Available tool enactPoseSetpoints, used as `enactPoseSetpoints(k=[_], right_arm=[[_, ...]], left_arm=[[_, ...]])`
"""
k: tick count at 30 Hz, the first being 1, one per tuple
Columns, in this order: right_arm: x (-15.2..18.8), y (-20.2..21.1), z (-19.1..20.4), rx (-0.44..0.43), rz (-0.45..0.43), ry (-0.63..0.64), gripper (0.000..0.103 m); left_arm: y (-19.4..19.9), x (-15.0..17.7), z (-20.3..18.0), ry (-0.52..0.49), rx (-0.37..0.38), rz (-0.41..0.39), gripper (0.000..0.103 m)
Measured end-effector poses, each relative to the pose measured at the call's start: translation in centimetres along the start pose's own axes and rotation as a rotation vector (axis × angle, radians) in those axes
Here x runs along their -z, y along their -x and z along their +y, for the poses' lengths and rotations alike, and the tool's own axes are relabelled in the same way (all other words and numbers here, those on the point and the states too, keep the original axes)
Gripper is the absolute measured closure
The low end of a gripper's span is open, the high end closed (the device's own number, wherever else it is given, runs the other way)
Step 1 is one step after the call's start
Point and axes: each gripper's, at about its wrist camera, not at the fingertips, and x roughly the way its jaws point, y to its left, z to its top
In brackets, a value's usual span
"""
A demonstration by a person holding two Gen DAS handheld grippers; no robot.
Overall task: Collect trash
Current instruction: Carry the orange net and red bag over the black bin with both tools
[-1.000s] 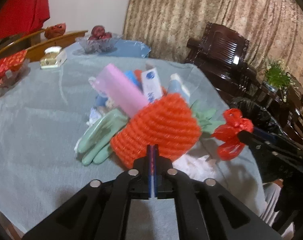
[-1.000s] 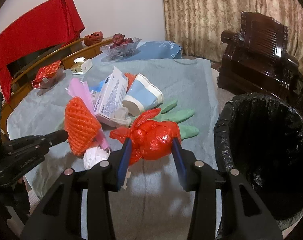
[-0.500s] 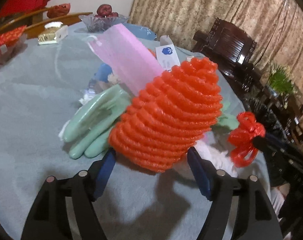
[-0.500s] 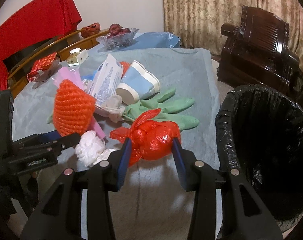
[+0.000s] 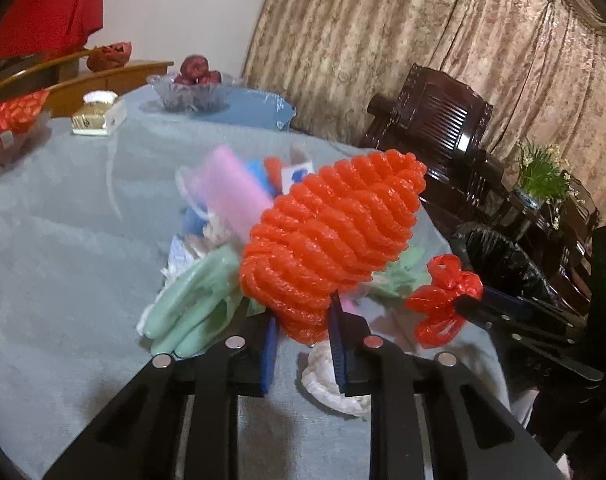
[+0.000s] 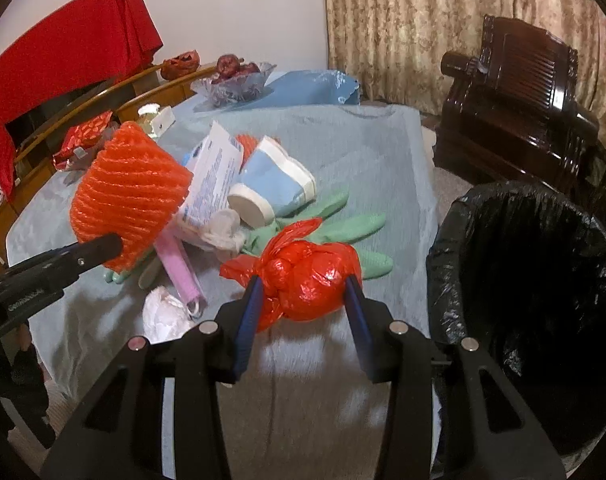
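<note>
Left wrist view: the left hand-held gripper [image 5: 303,332] is closed on the lower end of an orange foam net [image 5: 327,248], held lifted above the counter [image 5: 63,240], which is draped in a grey-blue cloth. Under and behind the net sits a heap of trash: green gloves [image 5: 191,308] at 9 o'clock of the net, a pink roll [image 5: 227,196] at 11 o'clock, and a white tissue wad [image 5: 331,384] just beneath the fingertips. At 3 o'clock the right hand-held gripper [image 5: 467,304] pinches a red bag [image 5: 443,300]. Past it, beyond the counter's right edge, stands a bin [image 5: 499,260] lined in black plastic. The left half of the counter is bare cloth, with a glass bowl [image 5: 191,92] near the far edge. No writing is readable here.

Right wrist view: the right hand-held gripper [image 6: 303,296] is part closed, its blue-padded fingers clamped on either side of the knotted red bag [image 6: 311,284], held above the counter's [image 6: 363,152] near right corner. The bin [image 6: 543,300] gapes open at 3 o'clock, just beyond the counter's edge, with clear air between bag and rim. At 9 o'clock the left hand-held gripper [image 6: 107,246] holds the foam net [image 6: 131,196]. Behind the bag lie the gloves [image 6: 355,228], a blue paper cup [image 6: 275,188] on its side, and a white packet [image 6: 215,180] whose print is too small to read. Lettering on the left tool's arm is blurred.
</note>
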Motion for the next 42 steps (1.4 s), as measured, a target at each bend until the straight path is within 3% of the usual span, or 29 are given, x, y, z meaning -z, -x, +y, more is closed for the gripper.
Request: enactPoseSetpoints(k=[9,19,28,37,42], right_arm=[[-1.5,4.6,-1.7,0.031,-0.102,-0.032,0.063],[-1.4,10.6,-7.1,0.139,-0.197,-0.090,0.063],[1.7,12.8,-15.1,0.298,-0.189,-0.197,0.063],[3.9,12.6,-20.4,0.394,-0.163,-0.271,0.060],[5.1,12.3,-22.6,0.429,-0.140,-0.309,0.053]], left_arm=[[1.9,-1.8,-3.8,-0.093,0.000,-0.050,0.081],[0.0,-2.7,-11.3,-0.207,0.098,-0.037,0.081],[-4.2,-2.5,-19.7,-0.309,0.201,0.023,0.080],[-7.8,-1.8,-26.6,-0.363,0.293,0.076,0.079],[-9.1,-1.4,-28.1,-0.367,0.338,0.129,0.066]])
